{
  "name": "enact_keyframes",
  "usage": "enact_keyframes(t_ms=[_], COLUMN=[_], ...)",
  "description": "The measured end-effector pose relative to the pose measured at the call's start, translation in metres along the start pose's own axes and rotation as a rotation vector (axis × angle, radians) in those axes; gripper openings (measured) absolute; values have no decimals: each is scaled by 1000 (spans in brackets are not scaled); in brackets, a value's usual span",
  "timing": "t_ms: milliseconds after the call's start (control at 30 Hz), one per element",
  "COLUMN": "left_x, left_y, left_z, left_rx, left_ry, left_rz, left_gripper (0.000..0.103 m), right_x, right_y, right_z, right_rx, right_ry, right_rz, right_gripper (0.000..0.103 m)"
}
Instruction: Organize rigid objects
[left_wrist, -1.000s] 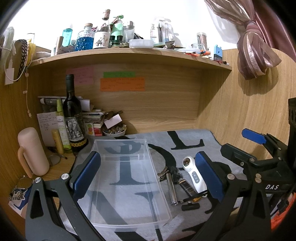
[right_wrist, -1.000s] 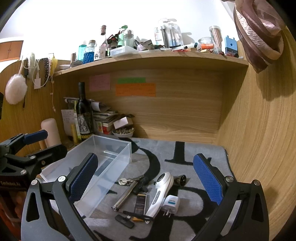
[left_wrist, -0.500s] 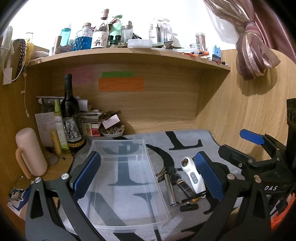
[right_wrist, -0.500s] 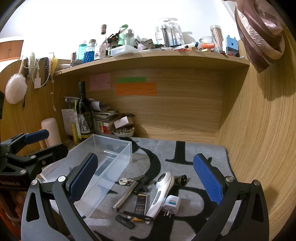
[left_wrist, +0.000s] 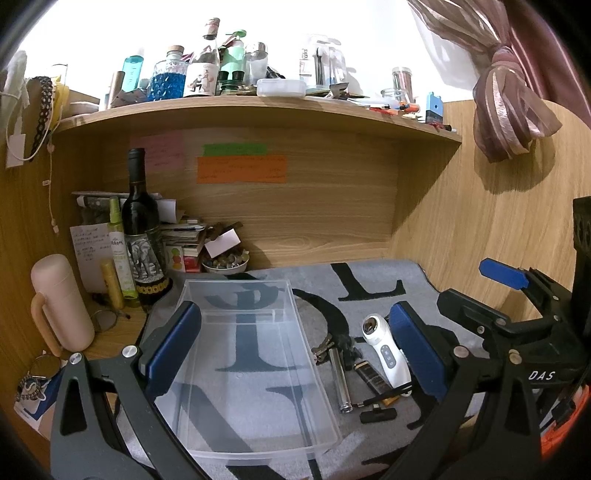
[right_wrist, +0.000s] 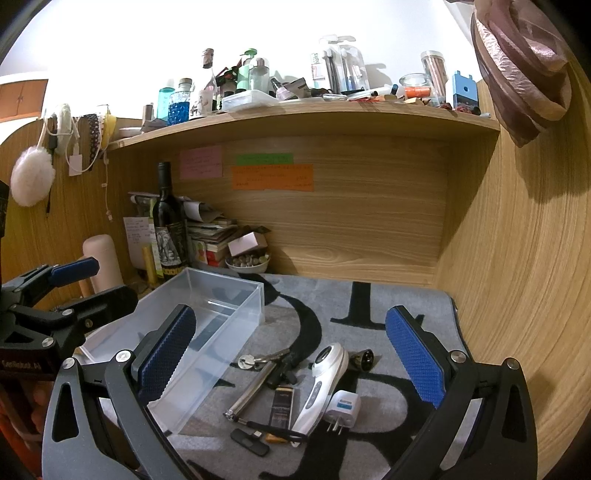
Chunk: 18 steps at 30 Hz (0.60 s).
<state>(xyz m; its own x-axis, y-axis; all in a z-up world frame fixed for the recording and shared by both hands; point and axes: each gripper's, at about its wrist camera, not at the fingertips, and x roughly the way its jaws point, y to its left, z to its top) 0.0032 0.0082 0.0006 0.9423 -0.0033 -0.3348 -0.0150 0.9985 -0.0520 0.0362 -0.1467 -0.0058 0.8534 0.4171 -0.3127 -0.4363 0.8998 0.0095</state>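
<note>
A clear plastic bin (left_wrist: 255, 376) (right_wrist: 207, 332) lies on a grey lettered mat (left_wrist: 369, 291), with nothing in it. Right of it sits a cluster of small items: keys (right_wrist: 245, 362), a metal cylinder (left_wrist: 341, 384) (right_wrist: 251, 391), a dark flat stick (right_wrist: 283, 404), a white handheld device (left_wrist: 386, 354) (right_wrist: 321, 387), a white plug adapter (right_wrist: 341, 406), a black USB piece (right_wrist: 249, 441) and a small dark round part (right_wrist: 364, 360). My left gripper (left_wrist: 299, 354) hovers open over the bin's near end. My right gripper (right_wrist: 291, 365) hovers open above the cluster.
At back left stand a wine bottle (left_wrist: 142, 236), a green spray bottle (left_wrist: 120, 258), a pink flask (left_wrist: 61, 306), a stack of books and a bowl of pebbles (left_wrist: 225, 262). A crowded shelf (left_wrist: 258, 107) runs overhead. Wooden walls close the right side.
The left wrist view has shifted slightly, so the bin and items sit a little lower and leftward. The right wrist view is almost unchanged. Both grippers stay open.
</note>
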Motion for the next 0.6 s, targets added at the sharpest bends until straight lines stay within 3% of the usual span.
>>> enact_keyframes(t_ms=[600], left_x=[3], left_y=[9], left_z=[-3], left_rx=[-11], left_ry=[15], left_rz=[-2], left_gripper=[103], right_x=[5], right_y=[2], right_z=[-1], right_rx=[-2], right_ry=[8], right_rz=[3], right_gripper=[103])
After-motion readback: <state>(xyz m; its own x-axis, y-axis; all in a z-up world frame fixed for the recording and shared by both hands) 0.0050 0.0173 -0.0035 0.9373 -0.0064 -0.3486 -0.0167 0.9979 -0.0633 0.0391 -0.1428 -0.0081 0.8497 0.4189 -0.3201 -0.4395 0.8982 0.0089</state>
